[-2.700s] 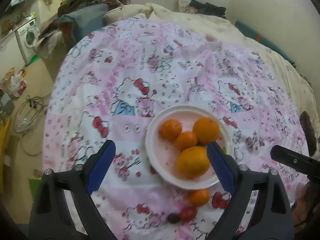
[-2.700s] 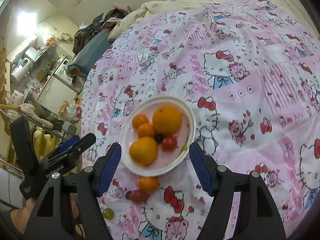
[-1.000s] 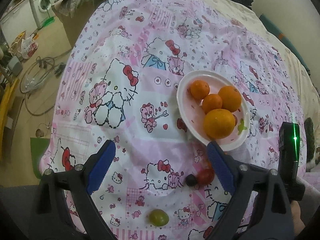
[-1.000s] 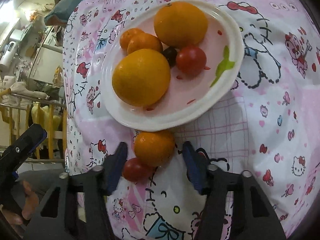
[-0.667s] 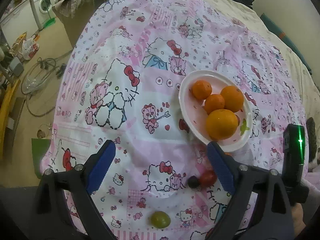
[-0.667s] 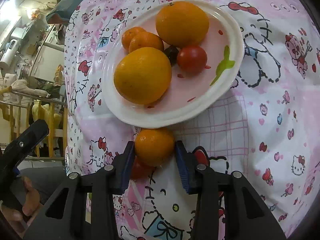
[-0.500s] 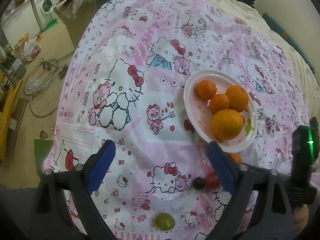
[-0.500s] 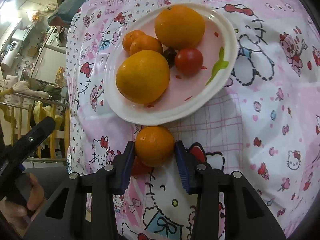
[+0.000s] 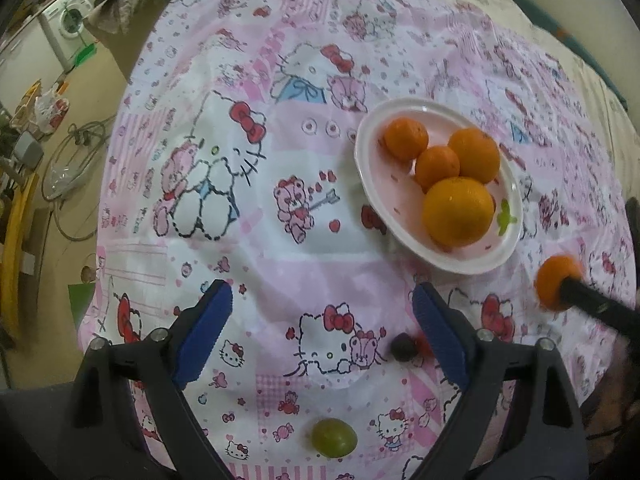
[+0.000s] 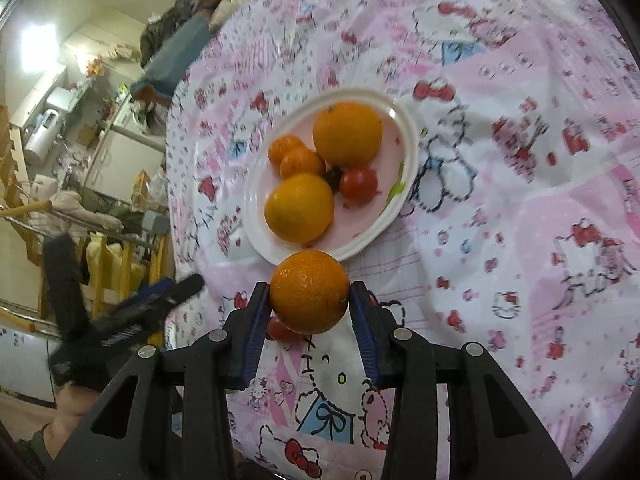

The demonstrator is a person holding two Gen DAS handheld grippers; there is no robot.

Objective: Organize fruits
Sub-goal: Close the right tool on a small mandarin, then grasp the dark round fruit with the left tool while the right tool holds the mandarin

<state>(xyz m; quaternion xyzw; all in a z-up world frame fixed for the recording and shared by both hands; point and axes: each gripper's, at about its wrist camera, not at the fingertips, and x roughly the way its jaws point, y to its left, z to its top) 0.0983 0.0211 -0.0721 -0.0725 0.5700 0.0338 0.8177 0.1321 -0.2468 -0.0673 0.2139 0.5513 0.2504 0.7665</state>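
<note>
My right gripper point(image 10: 309, 294) is shut on a small orange point(image 10: 309, 292) and holds it above the cloth just in front of the white plate point(image 10: 404, 128). The plate holds several oranges, a red tomato point(image 10: 359, 185) and a dark grape. A red tomato point(image 10: 280, 330) lies on the cloth under the held orange. In the left wrist view the plate's rim point(image 9: 366, 168) is ahead right, and the held orange point(image 9: 558, 282) is at the far right. My left gripper point(image 9: 320, 320) is open and empty above the cloth. A dark grape point(image 9: 402, 347) and a green grape point(image 9: 334, 438) lie near it.
The pink Hello Kitty cloth point(image 9: 240, 160) covers a bed. The bed's left edge drops to a floor with cables, bags and a washing machine point(image 9: 68, 24). Clothes and bedding are piled at the far end point(image 10: 176, 56).
My right gripper closed on the small orange and lifted it off the cloth, pulling back from the plate. My left gripper stayed open and drifted slightly.
</note>
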